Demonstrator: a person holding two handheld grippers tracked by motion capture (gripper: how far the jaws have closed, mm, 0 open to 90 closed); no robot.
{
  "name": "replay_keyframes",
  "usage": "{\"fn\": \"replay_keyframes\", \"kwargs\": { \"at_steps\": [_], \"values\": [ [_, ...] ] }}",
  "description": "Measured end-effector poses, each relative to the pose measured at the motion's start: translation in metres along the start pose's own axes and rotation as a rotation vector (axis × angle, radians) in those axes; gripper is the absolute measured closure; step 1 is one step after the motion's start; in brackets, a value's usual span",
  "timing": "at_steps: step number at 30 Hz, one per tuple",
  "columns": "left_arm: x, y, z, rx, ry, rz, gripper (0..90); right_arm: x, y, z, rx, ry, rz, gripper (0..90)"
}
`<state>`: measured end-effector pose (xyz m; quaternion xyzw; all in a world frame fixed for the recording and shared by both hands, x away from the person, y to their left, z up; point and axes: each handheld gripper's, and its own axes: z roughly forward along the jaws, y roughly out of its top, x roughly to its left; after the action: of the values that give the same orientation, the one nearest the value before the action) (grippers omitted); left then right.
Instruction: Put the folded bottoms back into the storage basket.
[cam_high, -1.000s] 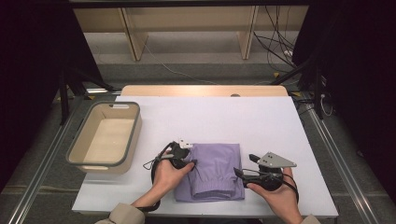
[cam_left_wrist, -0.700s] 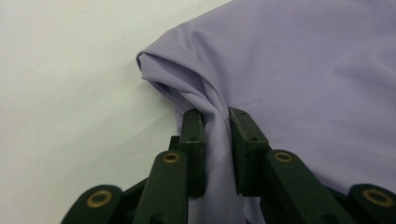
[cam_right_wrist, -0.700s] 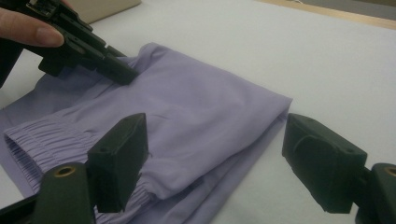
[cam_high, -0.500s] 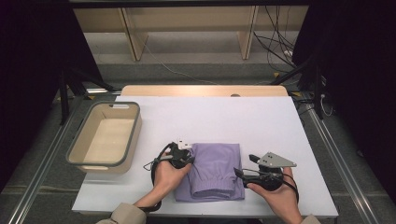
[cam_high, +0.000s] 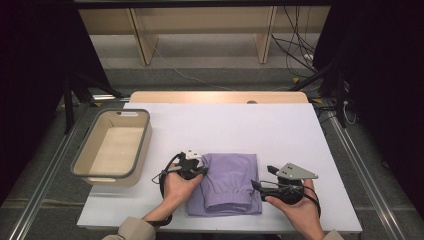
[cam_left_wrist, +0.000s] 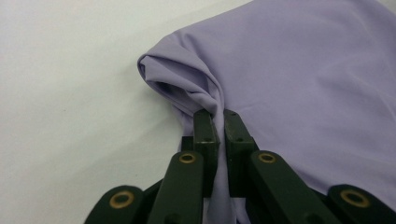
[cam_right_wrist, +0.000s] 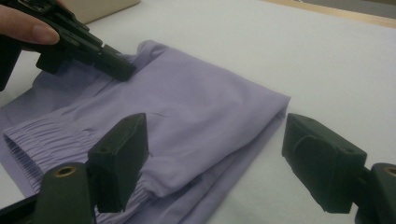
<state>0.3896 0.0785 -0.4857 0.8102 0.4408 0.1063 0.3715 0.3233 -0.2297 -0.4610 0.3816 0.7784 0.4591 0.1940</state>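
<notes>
Left gripper (cam_left_wrist: 215, 114), jaws having just been closing, is now pinching the folded lilac shorts' (cam_high: 227, 182) left edge mid-table, while right gripper (cam_right_wrist: 212, 156) is hovering spread at the opposite edge, so lifting looks imminent.

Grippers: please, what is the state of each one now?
Left gripper: jaws have just been closing, now shut on the purple garment.
Right gripper: open, holding nothing, jaws astride the garment's edge.

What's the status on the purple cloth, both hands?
Left hand-held gripper just closed, pinching a fold of the purple cloth. Right hand-held gripper open at the cloth's right edge, not gripping. Bin off to the left, nothing in the way.
</notes>
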Motion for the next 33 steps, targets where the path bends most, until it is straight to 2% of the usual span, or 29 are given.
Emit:
{"fn": "replay_keyframes", "kwargs": {
  "at_steps": [14, 27, 31, 33],
  "values": [
    [-0.007, 0.012, -0.022, -0.103, -0.062, 0.009, 85.6, -0.003, -0.001, -0.001, -0.003, -0.010, 0.005, 23.5],
    [-0.013, 0.022, -0.041, -0.187, -0.109, 0.040, 85.6, -0.003, 0.000, -0.003, -0.014, -0.013, 0.006, 23.5],
    [-0.014, 0.025, -0.045, -0.204, -0.125, 0.054, 85.6, -0.004, 0.000, -0.004, -0.022, -0.012, 0.008, 23.5],
    [-0.014, 0.026, -0.047, -0.217, -0.131, 0.073, 85.5, -0.005, 0.000, -0.005, -0.023, -0.014, 0.013, 23.4]
  ]
}}
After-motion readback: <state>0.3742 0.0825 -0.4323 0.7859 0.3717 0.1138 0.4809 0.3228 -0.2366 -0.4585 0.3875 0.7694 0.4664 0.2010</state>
